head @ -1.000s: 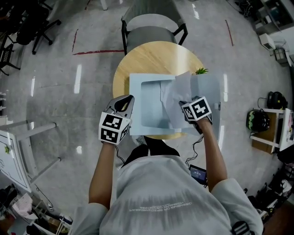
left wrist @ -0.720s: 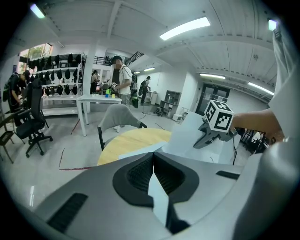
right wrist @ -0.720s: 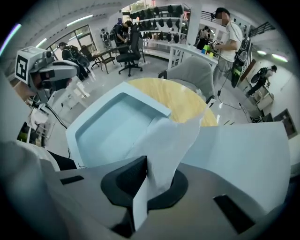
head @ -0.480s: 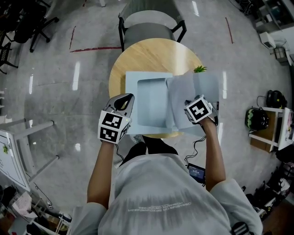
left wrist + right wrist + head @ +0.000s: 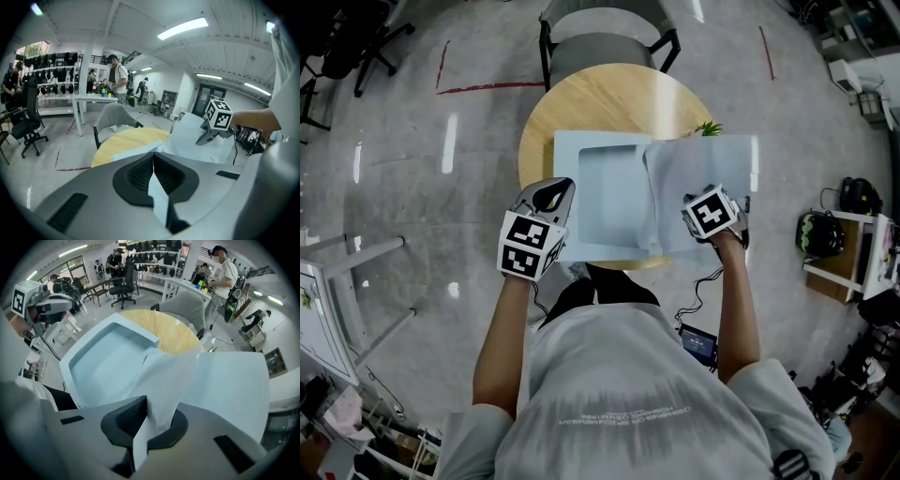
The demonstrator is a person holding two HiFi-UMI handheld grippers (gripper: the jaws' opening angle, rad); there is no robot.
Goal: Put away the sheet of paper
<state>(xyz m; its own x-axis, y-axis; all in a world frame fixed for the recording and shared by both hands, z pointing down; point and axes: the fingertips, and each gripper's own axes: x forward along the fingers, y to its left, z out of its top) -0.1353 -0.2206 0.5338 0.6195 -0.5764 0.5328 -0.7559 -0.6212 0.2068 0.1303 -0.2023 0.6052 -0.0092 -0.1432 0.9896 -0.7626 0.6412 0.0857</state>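
1. While the sheet of paper is pinched at one edge between the closed jaws of the right hand-held gripper, it is bunched at the pinch and spread over the right half of the open pale-blue document case.
2. The case's near left edge is clamped by the left hand-held gripper, steadying it on the round wooden bench.
3. The sheet is judged light, limp and easily creased or torn. An edge hold with gentle pressure is advised.

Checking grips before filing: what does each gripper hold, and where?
The left gripper holds the blue folder by its left edge; the right gripper holds the sheet of paper by its near edge.
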